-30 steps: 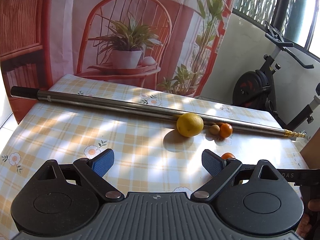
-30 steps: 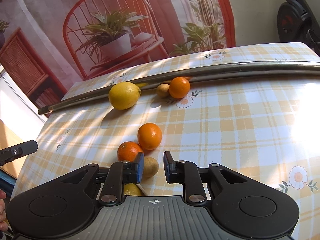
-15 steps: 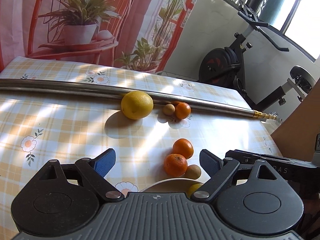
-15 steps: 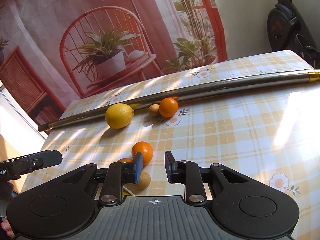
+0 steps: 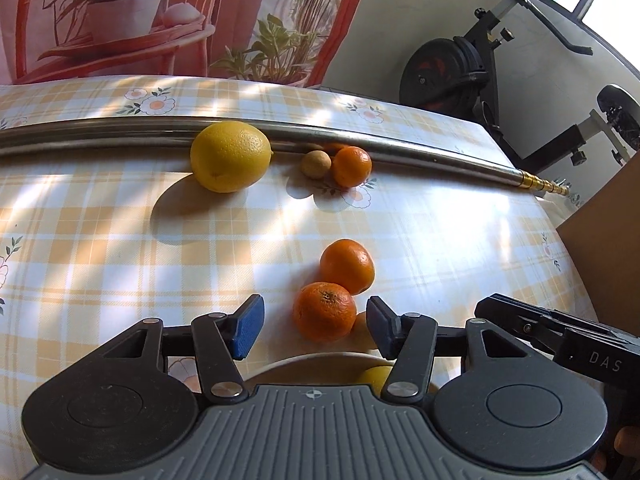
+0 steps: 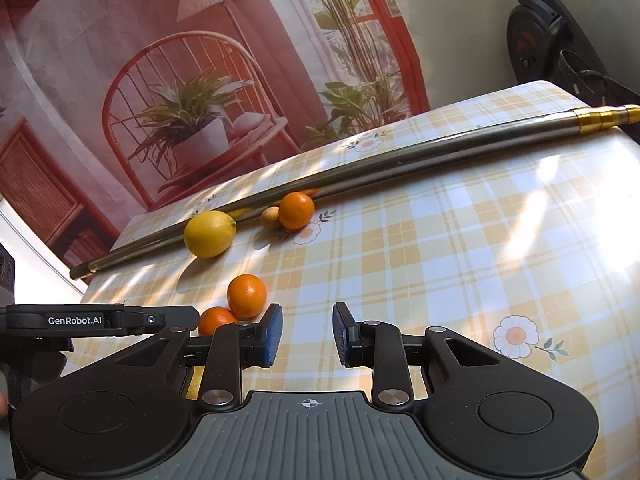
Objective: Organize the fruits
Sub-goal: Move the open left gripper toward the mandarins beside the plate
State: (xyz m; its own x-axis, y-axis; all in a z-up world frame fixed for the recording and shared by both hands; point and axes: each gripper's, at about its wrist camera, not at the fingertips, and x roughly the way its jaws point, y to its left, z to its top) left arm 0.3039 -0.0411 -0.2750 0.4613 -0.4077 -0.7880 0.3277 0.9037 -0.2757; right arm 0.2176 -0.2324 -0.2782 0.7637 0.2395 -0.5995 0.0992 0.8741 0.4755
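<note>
In the left wrist view my left gripper (image 5: 314, 326) hangs low over the checked tablecloth, its jaws closing. The nearest orange (image 5: 324, 312) sits between the blue pads (image 5: 249, 326), with a gap on both sides. A second orange (image 5: 347, 266) touches it just behind. Farther back, a lemon (image 5: 230, 156), a small brown fruit (image 5: 316, 164) and a third orange (image 5: 352, 166) lie against a metal pole (image 5: 400, 148). My right gripper (image 6: 307, 336) is slightly open with nothing between its pads, to the right of the two near oranges (image 6: 247, 295).
A pale bowl rim (image 5: 312, 360) with a yellow fruit (image 5: 374, 376) in it shows under my left gripper. A cardboard box (image 5: 600, 240) stands at the table's right edge. An exercise bike (image 5: 460, 68) is behind the table. A printed backdrop hangs at the far side.
My left gripper has moved forward and down toward the two near oranges and tilted downward. Its jaws have narrowed around the nearest orange. The right gripper has drawn back slightly.
</note>
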